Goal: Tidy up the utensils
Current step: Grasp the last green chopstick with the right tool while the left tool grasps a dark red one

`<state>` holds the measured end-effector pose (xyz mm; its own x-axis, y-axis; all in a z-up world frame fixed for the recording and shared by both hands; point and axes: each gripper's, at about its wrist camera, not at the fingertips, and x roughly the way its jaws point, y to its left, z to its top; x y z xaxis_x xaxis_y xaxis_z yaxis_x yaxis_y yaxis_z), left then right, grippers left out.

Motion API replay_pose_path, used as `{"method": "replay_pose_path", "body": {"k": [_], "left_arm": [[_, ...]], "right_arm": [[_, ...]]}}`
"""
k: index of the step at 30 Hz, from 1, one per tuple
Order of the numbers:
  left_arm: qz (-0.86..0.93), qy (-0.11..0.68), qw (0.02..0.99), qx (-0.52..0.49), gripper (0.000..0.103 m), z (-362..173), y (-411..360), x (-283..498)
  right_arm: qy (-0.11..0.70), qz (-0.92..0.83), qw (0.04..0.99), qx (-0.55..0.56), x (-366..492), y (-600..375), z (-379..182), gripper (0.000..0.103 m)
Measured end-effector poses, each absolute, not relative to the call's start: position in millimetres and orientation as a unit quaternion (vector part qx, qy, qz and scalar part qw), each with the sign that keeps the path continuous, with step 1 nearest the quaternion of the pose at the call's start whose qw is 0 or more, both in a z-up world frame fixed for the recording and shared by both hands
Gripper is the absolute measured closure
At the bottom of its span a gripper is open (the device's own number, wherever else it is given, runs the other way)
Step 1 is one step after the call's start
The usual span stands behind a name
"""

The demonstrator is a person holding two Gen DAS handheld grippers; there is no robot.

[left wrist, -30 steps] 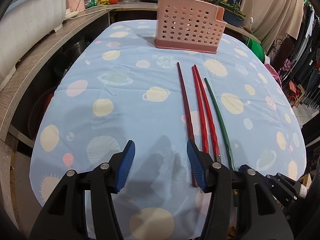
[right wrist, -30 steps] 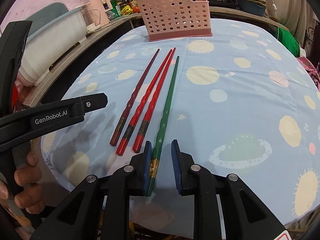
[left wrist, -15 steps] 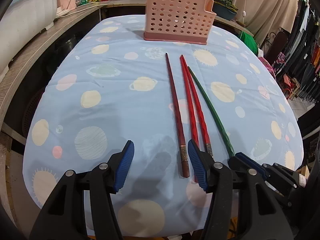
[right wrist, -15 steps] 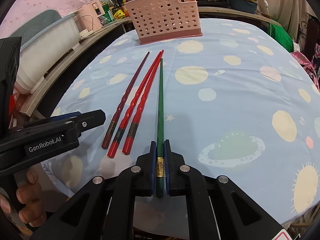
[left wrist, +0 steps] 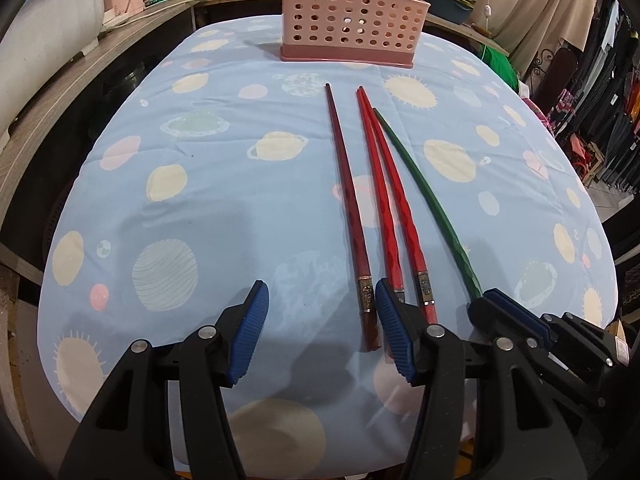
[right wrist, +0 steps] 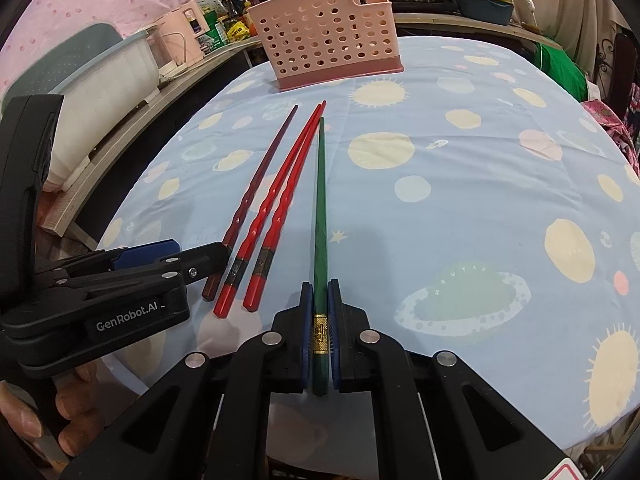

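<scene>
Scanning from the left: your left gripper (left wrist: 322, 330) hangs with jaws half open and empty, low over the table (left wrist: 224, 184). Its right pad sits just beside the butt of the dark red chopstick (left wrist: 349, 208). Next lie two red chopsticks (left wrist: 390, 200). All three point at the pink basket (left wrist: 348, 16). Rightmost, your right gripper (right wrist: 319, 334) has jaws just closed, clamped on the green chopstick (right wrist: 320, 208) at its gold-banded butt. Its long axis runs straight ahead toward that basket.
</scene>
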<state>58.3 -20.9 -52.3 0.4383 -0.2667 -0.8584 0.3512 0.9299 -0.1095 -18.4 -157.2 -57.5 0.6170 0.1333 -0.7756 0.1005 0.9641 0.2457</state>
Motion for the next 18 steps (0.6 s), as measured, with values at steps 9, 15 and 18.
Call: {"method": "replay_pose_path", "body": {"k": [9,15,18], "left_arm": [[-0.181,0.493,0.849,0.047,0.071,-51.5,-20.6,56.9],[-0.188,0.493,0.848,0.054,0.095,-51.4,-22.1,54.3],[-0.187,0.495,0.847,0.056,0.096,-50.7,-22.4,53.1]], "right_arm": [[0.438,0.009,0.889,0.134,-18.2,-157.5,-57.4,0.096],[0.438,0.009,0.889,0.134,-18.4,-157.8,-57.0,0.096],[0.436,0.006,0.89,0.137,-18.4,-159.6,-55.7,0.096]]}}
